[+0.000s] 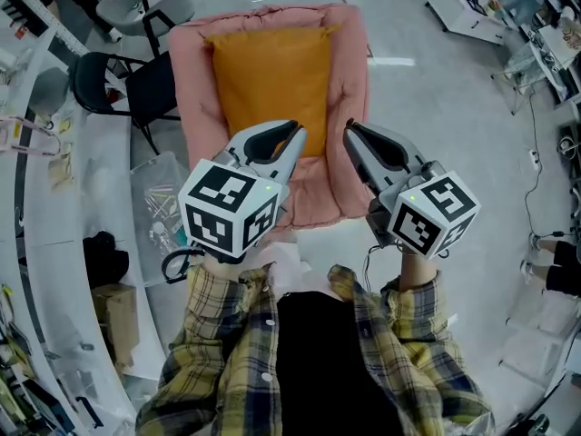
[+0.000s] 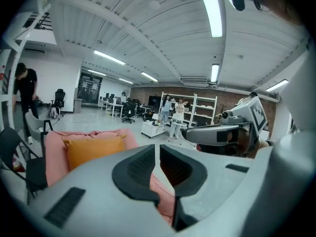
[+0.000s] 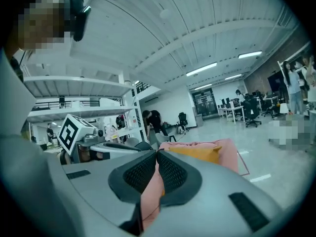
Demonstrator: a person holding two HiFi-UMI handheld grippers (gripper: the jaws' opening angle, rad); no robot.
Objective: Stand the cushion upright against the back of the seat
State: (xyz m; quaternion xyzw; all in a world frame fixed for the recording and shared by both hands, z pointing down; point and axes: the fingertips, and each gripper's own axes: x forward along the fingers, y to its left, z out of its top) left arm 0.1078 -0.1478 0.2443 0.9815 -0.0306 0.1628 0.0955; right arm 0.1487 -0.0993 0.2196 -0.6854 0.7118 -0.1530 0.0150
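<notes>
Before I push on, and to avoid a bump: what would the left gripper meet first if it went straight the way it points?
Probably the pink padded seat, its side just right of the upright orange cushion; depth is unclear. The shut left gripper holds nothing.

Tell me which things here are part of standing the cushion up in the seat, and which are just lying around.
Part of the job: orange cushion, pink seat, left gripper, right gripper.

Just lying about: black office chair, clear plastic bin, cardboard box.
</notes>
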